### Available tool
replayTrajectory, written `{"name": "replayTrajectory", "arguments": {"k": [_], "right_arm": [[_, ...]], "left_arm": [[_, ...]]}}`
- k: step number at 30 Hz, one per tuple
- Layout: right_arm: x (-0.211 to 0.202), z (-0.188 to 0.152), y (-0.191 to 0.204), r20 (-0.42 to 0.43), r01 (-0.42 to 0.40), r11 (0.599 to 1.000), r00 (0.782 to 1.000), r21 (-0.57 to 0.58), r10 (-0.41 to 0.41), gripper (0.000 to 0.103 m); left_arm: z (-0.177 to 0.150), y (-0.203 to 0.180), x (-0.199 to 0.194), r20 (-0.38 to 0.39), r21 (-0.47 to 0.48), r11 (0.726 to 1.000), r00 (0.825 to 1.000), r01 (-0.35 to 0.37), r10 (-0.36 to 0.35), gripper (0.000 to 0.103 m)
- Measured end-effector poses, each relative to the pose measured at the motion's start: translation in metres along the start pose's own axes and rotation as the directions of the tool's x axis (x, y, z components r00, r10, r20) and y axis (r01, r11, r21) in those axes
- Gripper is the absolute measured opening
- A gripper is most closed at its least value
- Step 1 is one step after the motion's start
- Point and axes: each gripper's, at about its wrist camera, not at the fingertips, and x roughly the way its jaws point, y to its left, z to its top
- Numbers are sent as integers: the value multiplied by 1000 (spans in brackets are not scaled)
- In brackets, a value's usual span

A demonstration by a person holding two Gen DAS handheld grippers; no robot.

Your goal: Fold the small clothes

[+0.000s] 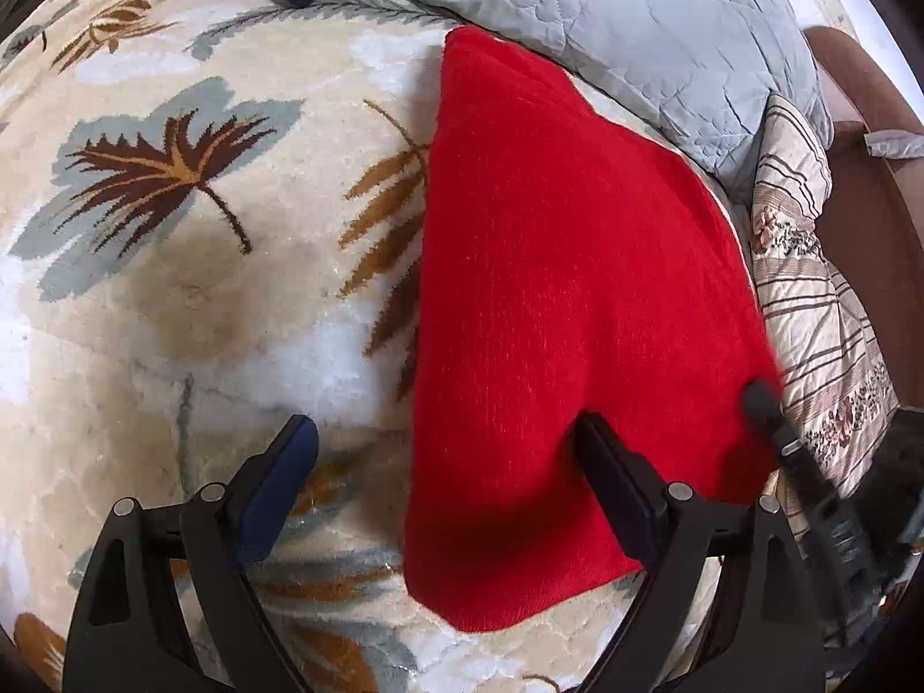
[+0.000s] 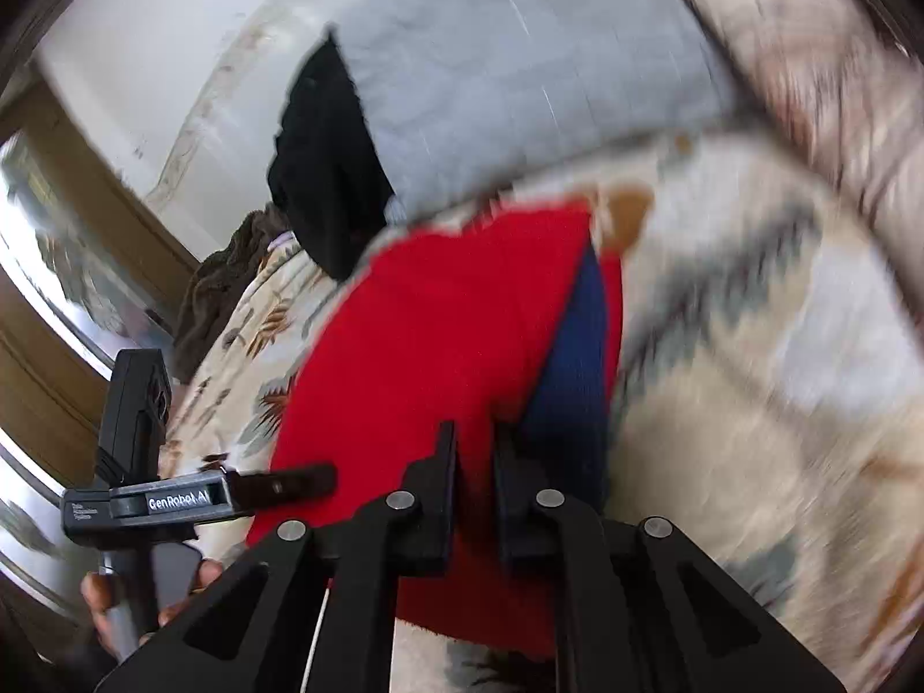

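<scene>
A red fuzzy garment [image 1: 554, 300] lies on a leaf-patterned blanket [image 1: 173, 289]. My left gripper [image 1: 444, 433] is open, its jaws wide apart over the garment's near left edge, holding nothing. My right gripper [image 2: 476, 450] is shut on the red garment [image 2: 439, 346], pinching its edge; a dark blue part [image 2: 572, 369] shows beside the red cloth. The right gripper's tip [image 1: 762, 404] shows at the garment's right edge in the left wrist view. The left gripper [image 2: 289, 482] shows in the right wrist view, over the garment's left side. The right wrist view is blurred.
A grey quilted pillow [image 1: 635, 40] lies behind the garment, and a striped floral pillow [image 1: 808, 300] lies at its right. A black cloth [image 2: 323, 173] lies at the far end of the bed. A brown wooden bed frame [image 1: 866, 202] runs along the right.
</scene>
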Motion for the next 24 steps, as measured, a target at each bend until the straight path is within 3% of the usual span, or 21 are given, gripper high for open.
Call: {"name": "replayTrajectory", "arguments": {"k": [2, 5, 6, 8, 12, 14, 16, 18, 19, 21, 24], "right_arm": [[-12, 5, -4, 56, -2, 1000, 998, 20, 1, 7], [5, 0, -26, -16, 98, 992, 995, 75, -97, 3], [12, -3, -32, -49, 101, 990, 994, 95, -97, 4], [12, -5, -39, -47, 68, 985, 997, 157, -61, 4], [-6, 4, -34, 50, -11, 984, 999, 178, 2, 11], [-6, 6, -33, 85, -64, 976, 995, 206, 47, 20], [-1, 7, -31, 75, -59, 975, 996, 215, 44, 47], [12, 4, -28, 39, 5, 980, 999, 200, -13, 42], [15, 5, -28, 26, 3, 982, 1000, 191, -8, 13], [18, 6, -20, 28, 1, 990, 1000, 142, -5, 12], [8, 12, -10, 103, 30, 995, 994, 91, -39, 9]], "left_arm": [[-2, -2, -1, 3, 11, 1000, 1000, -6, 6, 92], [-2, -5, 2, -1, 24, 999, 999, -32, 32, 92], [-2, -5, 3, -5, 20, 999, 999, -35, 35, 92], [-2, -4, 2, 4, 15, 999, 999, -35, 35, 92], [-2, -5, 3, 12, 27, 999, 999, -47, 47, 92], [-2, -5, 3, 14, 32, 998, 999, -49, 49, 92], [-2, -5, 3, 15, 37, 998, 999, -51, 51, 92], [-3, -4, 3, 15, 40, 998, 999, -50, 50, 92], [-3, -4, 3, 14, 39, 998, 999, -49, 49, 92], [-2, -5, 1, 12, 33, 999, 999, -36, 36, 92], [1, -8, -2, 20, 41, 999, 1000, -25, 24, 92]]}}
